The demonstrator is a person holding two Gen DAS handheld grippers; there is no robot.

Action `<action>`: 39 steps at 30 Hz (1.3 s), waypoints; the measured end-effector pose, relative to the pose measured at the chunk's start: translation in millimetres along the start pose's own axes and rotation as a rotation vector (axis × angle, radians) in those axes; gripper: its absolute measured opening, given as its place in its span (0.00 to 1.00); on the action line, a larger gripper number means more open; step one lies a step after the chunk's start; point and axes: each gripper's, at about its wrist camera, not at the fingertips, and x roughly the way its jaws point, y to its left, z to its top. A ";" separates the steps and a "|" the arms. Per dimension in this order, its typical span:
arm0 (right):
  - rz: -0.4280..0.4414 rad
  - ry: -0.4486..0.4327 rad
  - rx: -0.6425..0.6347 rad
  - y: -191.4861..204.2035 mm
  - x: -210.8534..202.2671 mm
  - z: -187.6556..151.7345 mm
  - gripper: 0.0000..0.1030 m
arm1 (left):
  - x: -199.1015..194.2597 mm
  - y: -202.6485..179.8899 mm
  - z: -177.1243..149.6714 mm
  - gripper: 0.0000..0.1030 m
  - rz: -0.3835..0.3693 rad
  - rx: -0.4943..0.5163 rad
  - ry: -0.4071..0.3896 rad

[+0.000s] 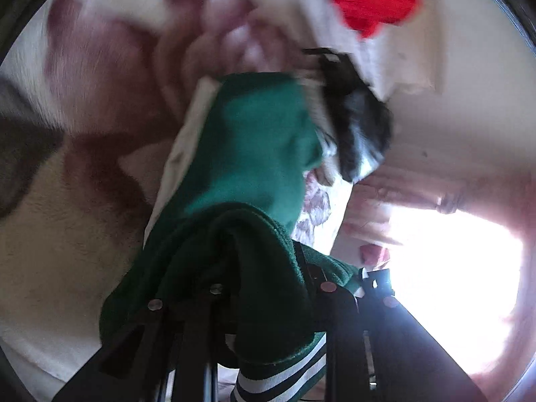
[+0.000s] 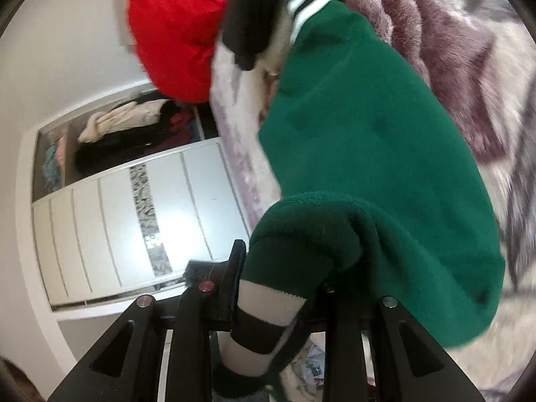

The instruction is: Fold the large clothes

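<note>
The sweater [image 2: 368,127] is deep green, with white and dark stripes banding its ribbed cuff [image 2: 306,3] and hem [image 1: 288,375]. The plush blanket [image 2: 452,50] beneath carries mauve and purple blotches on cream. A bright red garment [image 2: 174,30] lies at the top. The wardrobe door [image 2: 110,231] is white with a silvery patterned strip. Both claws are black.
</note>
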 end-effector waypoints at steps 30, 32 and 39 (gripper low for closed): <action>-0.442 0.249 -0.521 -30.9 85.7 121.1 1.00 | -16.7 71.3 -157.6 0.63 0.221 0.053 -0.314; -0.432 0.246 -0.485 -40.5 95.5 133.8 1.00 | 9.9 79.4 -161.2 0.63 0.196 0.041 -0.277; -0.395 0.267 -0.396 -52.5 100.9 162.6 1.00 | 50.1 99.3 -140.2 0.74 0.036 -0.054 -0.344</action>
